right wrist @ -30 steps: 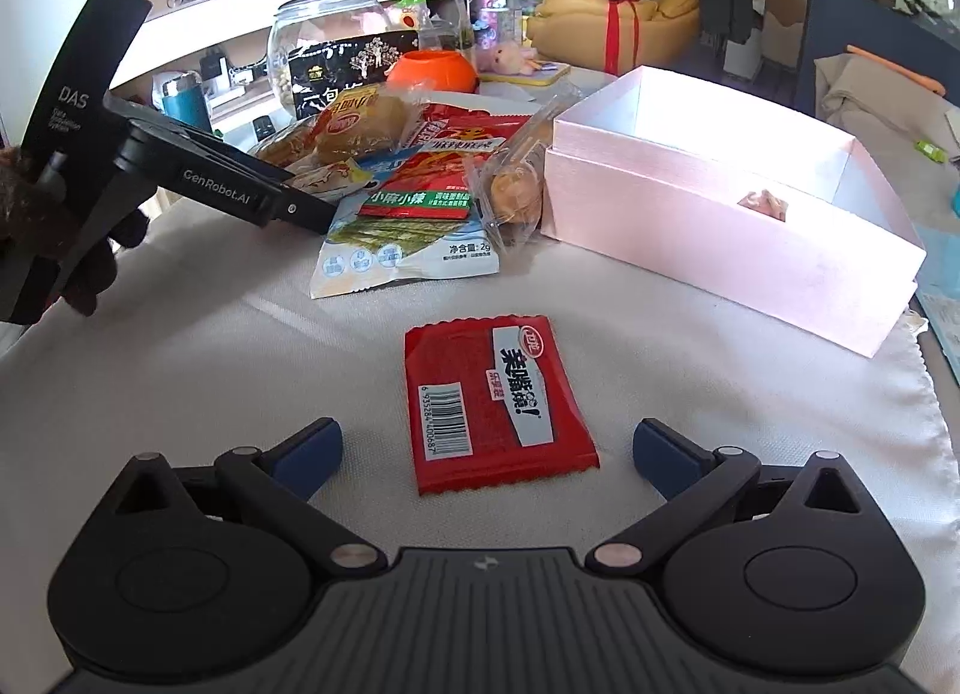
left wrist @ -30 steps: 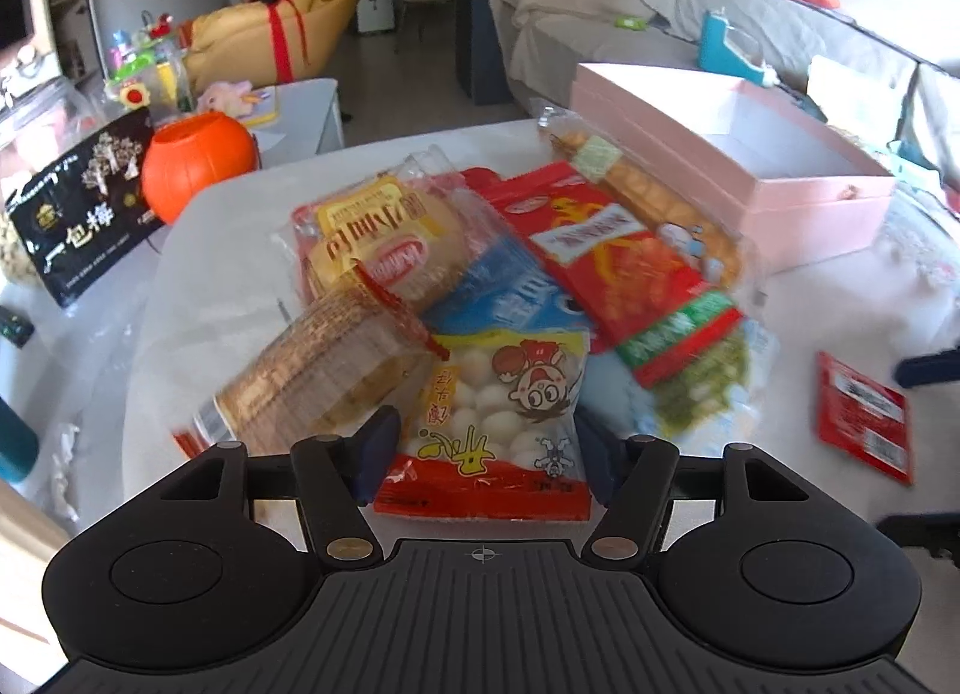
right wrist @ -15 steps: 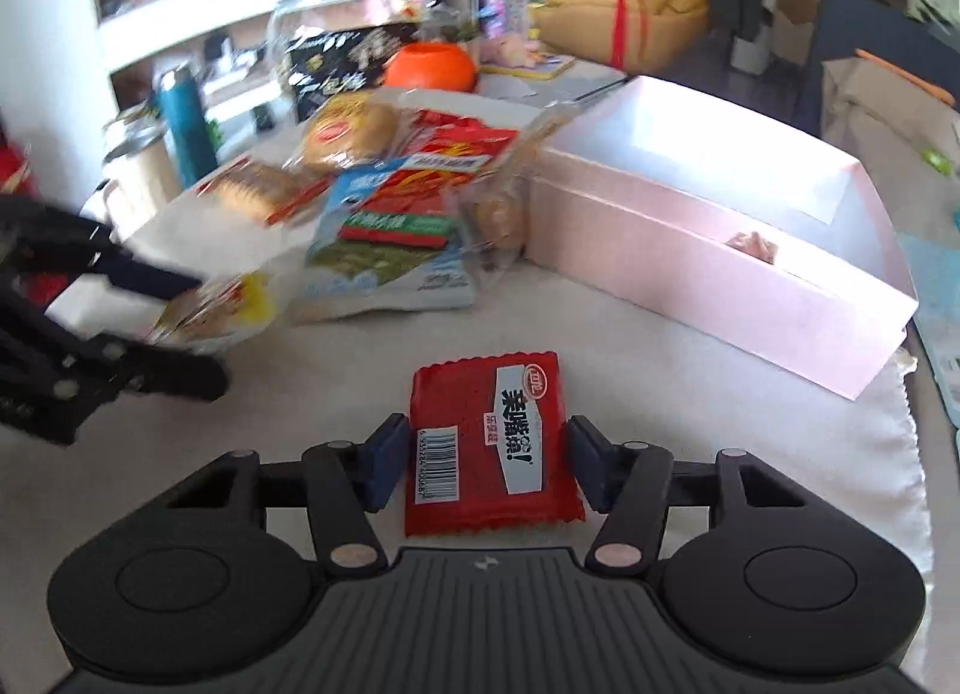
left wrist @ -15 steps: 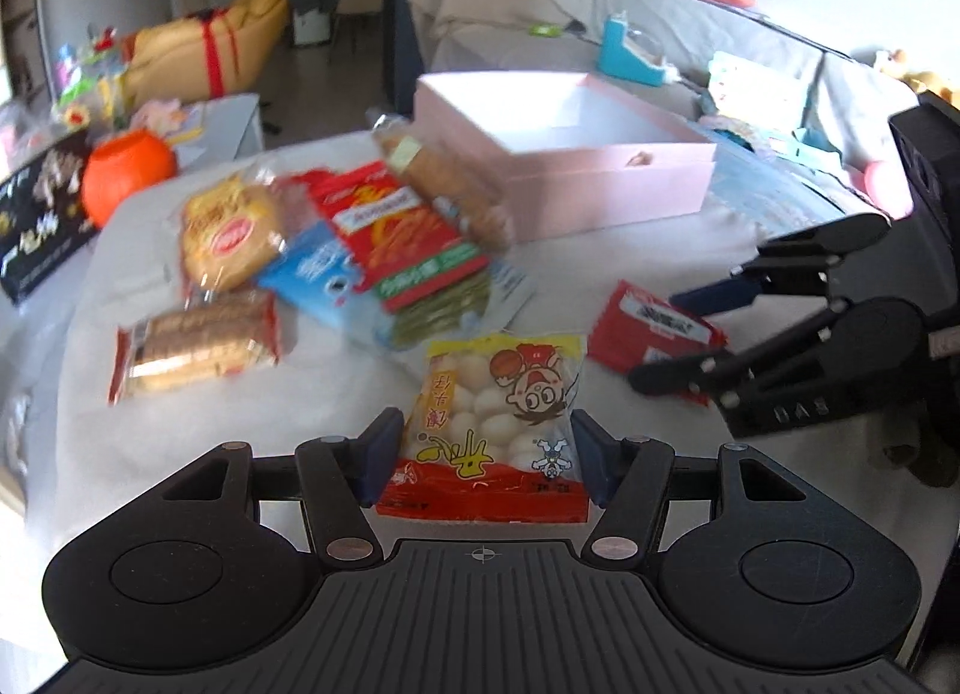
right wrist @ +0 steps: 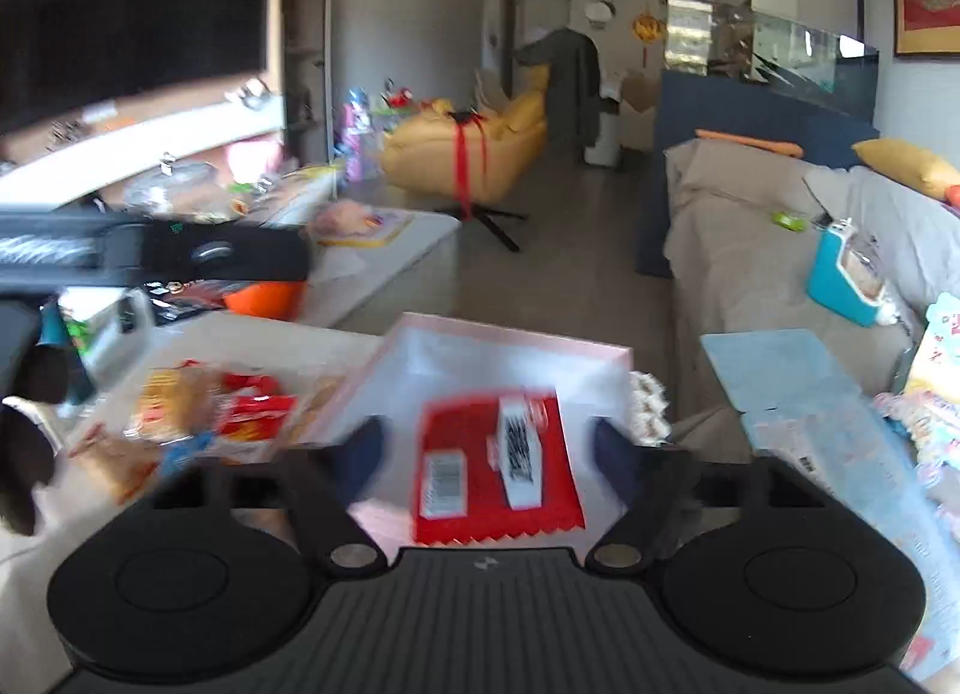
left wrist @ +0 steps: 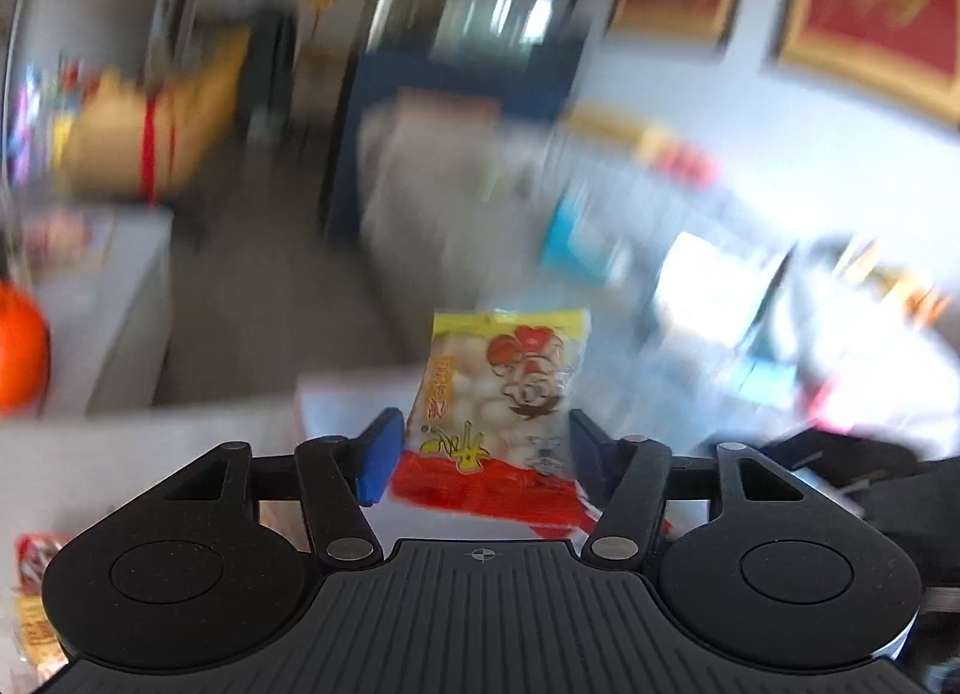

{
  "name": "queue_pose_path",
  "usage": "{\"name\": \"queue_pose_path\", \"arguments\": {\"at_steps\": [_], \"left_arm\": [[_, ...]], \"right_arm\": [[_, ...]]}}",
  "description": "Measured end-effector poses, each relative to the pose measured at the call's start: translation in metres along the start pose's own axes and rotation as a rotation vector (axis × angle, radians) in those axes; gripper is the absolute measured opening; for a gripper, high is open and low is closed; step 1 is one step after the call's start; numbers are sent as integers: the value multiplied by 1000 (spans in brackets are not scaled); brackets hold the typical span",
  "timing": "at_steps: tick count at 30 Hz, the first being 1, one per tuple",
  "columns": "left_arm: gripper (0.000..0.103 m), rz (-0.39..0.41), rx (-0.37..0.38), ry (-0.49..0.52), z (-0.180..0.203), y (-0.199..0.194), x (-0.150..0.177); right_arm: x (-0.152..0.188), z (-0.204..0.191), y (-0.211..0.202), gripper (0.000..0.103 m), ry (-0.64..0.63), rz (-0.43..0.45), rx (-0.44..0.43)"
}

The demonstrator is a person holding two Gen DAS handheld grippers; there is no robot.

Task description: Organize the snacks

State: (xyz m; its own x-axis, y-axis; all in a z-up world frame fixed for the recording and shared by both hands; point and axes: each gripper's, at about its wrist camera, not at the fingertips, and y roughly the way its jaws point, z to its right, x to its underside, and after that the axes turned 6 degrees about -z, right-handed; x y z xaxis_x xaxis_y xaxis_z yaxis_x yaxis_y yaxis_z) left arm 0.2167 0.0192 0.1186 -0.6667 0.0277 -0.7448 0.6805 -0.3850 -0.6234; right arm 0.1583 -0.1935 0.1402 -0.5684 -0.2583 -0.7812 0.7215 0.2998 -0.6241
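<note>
Now the left hand-held gripper (left wrist: 480, 451) carries the yellow snack bag (left wrist: 501, 388) aloft, its jaws closing on it; the right hand-held gripper (right wrist: 489, 457) is opening, red packet (right wrist: 495, 463) between its jaws over the pink box (right wrist: 510, 334); next, probably, the yellow bag needs carrying over the box.

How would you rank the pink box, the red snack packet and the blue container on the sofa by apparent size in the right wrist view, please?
1. pink box, largest in the picture.
2. red snack packet, though it looks big only because it lies between the right gripper's opening jaws, close to the lens.
3. blue container, smallest, and also farthest away.
</note>
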Motion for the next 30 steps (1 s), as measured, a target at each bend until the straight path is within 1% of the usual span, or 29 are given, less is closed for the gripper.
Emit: {"name": "queue_pose_path", "arguments": {"at_steps": [1,2,3,5,6,7,8,9,11,12,13,15,18,19,21,25,28,30], "left_arm": [[62,-42,-13,9,-3,19,3],[62,-55,-16,12,-5,28,7],[62,-53,-7,8,-7,32,13],[63,-29,34,-26,-14,32,22],[63,-9,33,-42,-17,29,25],[63,22,11,-55,-22,23,28],[63,55,-31,-61,-26,18,31],[63,79,-89,-67,-29,14,35],[62,90,-213,-101,-39,8,43],[62,78,-246,-120,-45,9,48],[62,56,-249,-133,-50,11,53],[62,0,-224,-142,-52,18,62],[60,-65,-230,-98,-51,26,79],[59,-67,-235,-78,-50,28,84],[57,-45,-216,-49,-49,19,94],[56,-48,-178,-40,-51,-3,116],[56,-53,-189,-34,-50,-21,133],[56,-52,-200,-27,-42,-33,143]], "right_arm": [[-2,3,7,86,10,-8,17],[0,4,14,86,23,-24,33],[5,6,17,86,35,-42,32],[23,8,17,86,50,-65,-24],[32,9,17,86,46,-75,-38],[41,9,18,86,40,-86,-37],[50,7,20,86,31,-97,-26],[57,6,21,86,23,-107,-17],[71,2,24,86,12,-125,-17],[77,1,25,86,14,-133,-31],[84,-1,27,86,22,-143,-47],[94,-6,31,86,47,-160,-85],[103,-12,40,86,84,-187,-138],[105,-15,42,86,89,-194,-149],[106,-20,43,86,86,-203,-154],[111,-24,43,86,65,-209,-157],[108,-26,43,86,66,-207,-174],[105,-28,43,86,81,-207,-200]]}}
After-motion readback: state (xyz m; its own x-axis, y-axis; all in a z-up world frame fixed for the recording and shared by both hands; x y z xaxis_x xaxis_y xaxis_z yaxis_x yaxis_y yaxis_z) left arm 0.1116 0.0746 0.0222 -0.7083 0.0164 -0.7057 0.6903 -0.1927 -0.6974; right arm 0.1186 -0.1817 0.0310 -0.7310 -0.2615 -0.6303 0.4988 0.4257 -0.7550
